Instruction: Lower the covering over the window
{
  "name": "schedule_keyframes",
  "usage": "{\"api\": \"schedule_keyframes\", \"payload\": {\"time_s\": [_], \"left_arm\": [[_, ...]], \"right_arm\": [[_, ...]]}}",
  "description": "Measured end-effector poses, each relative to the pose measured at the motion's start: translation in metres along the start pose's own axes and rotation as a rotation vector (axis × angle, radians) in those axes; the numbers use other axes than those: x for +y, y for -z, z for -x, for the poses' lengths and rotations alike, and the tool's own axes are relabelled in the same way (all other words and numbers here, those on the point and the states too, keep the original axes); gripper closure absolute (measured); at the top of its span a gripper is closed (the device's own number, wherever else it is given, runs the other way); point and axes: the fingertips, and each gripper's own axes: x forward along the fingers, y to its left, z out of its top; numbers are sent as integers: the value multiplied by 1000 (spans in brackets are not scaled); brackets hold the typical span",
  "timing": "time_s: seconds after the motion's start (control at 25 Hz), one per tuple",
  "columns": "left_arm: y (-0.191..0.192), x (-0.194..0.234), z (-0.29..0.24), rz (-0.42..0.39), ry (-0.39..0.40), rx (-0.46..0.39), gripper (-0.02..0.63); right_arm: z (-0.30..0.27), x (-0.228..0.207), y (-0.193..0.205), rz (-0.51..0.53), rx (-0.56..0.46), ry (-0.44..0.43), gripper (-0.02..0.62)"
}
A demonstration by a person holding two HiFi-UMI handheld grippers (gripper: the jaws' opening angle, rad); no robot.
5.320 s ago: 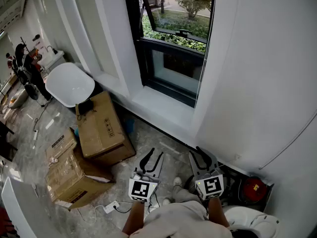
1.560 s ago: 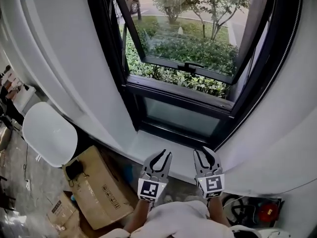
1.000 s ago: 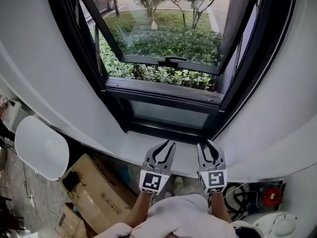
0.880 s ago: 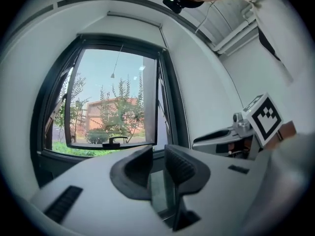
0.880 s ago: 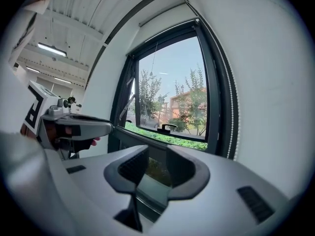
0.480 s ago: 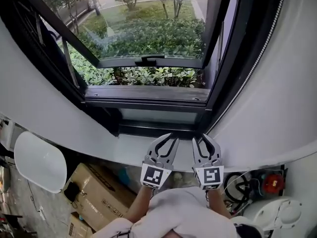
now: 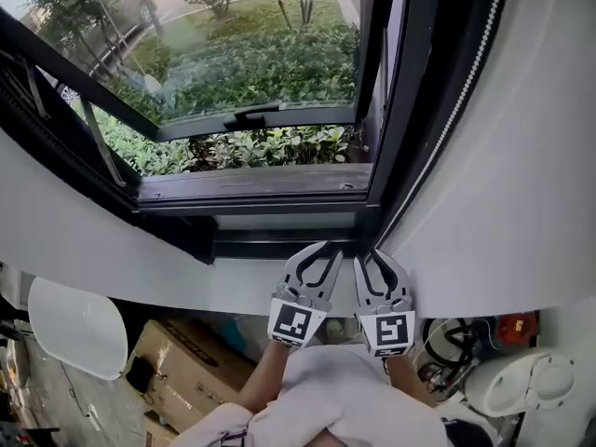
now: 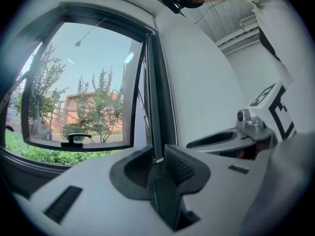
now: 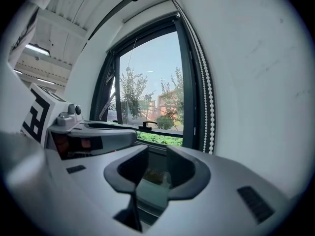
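At six o'clock from the window (image 7: 253, 119), left gripper (image 7: 324, 250) and right gripper (image 7: 369, 255) hover side by side, jaws slightly apart, empty; bead chain (image 7: 463, 96) at two o'clock.

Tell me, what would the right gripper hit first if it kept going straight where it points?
Probably the window's lower pane, near the dark frame's right corner; it shows between the right gripper's open, empty jaws. The bead chain hangs off to the right. Depth is unclear.

No legible text. Only square markers (image 7: 295, 323) on cubes of left tool (image 7: 326, 248), right tool (image 7: 368, 255).
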Motion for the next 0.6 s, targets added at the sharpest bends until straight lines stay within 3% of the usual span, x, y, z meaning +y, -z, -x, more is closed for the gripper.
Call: {"api": "schedule_keyframes", "payload": {"time_s": [0.6], "left_arm": [[3, -23, -51, 15, 257, -16, 505]], "right_arm": [[10, -35, 7, -44, 51, 261, 480]]}}
